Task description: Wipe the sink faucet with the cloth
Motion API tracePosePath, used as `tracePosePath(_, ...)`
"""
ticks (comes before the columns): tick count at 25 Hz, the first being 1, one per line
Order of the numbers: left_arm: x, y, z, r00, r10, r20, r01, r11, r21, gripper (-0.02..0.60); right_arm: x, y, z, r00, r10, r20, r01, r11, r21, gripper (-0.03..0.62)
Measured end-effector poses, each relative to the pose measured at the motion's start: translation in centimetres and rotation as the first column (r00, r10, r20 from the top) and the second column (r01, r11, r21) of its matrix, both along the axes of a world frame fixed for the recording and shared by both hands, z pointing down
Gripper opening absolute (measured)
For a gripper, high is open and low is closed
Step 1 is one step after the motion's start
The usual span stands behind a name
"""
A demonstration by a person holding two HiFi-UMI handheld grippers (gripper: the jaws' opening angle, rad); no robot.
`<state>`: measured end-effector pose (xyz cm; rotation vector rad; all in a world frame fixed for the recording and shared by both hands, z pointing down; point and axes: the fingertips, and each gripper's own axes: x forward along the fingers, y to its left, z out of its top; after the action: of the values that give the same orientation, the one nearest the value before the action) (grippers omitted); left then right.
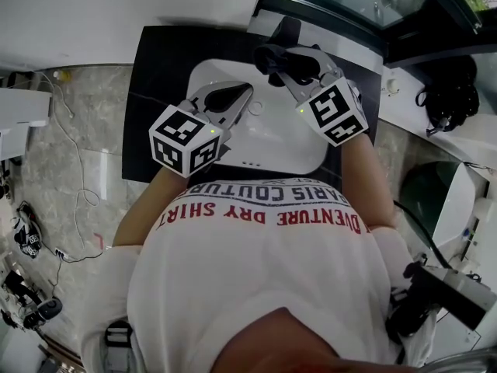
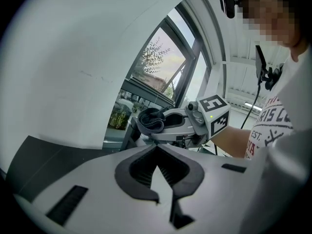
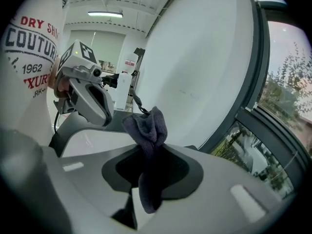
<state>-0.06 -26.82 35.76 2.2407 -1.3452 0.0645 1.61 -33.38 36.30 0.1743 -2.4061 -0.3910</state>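
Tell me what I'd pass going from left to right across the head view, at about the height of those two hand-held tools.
White cable on the floor → left gripper, jaws shut and empty → right gripper, clamped on the dark cloth → black bundle at the far right.

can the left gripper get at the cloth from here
Probably yes: the cloth sticks out of the right gripper's shut jaws, nothing between them over the sink. The left gripper's jaws are shut, so must open first.
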Motion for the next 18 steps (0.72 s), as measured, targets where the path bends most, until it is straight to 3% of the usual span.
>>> tracePosePath(3, 0.1, -0.1, 0.0, 1.0, 0.002, 0.003, -0.002, 1.0, 0.001, 0.0, -0.1, -0.2, -0.2, 1.0, 0.001, 0.008, -0.001, 1.0, 0.021, 0.077)
tracePosePath(6, 0.2, 0.0, -0.1, 1.0, 0.004, 0.006, -0.004, 1.0, 0.004, 0.0, 0.5, 0.3, -1.0, 1.0, -0.029, -0.002, 0.029, 0.991, 0.128, 0.077)
tracePosePath(10, 0.3, 0.2, 0.2, 1.0, 0.004, 0.005, -0.004, 1.0, 0.002, 0.0, 2.8, 2.2, 0.9, 0.988, -0.09, -0.13, 0.118, 0.967, 0.227, 0.077)
tracePosePath(18, 0.5, 0.5, 0.4, 1.0, 0.016, -0.002, -0.016, 1.0, -0.008, 0.0, 5.0, -1.6, 4.7, 0.969, 0.036, -0.243, 0.056, 0.93, 0.363, 0.077)
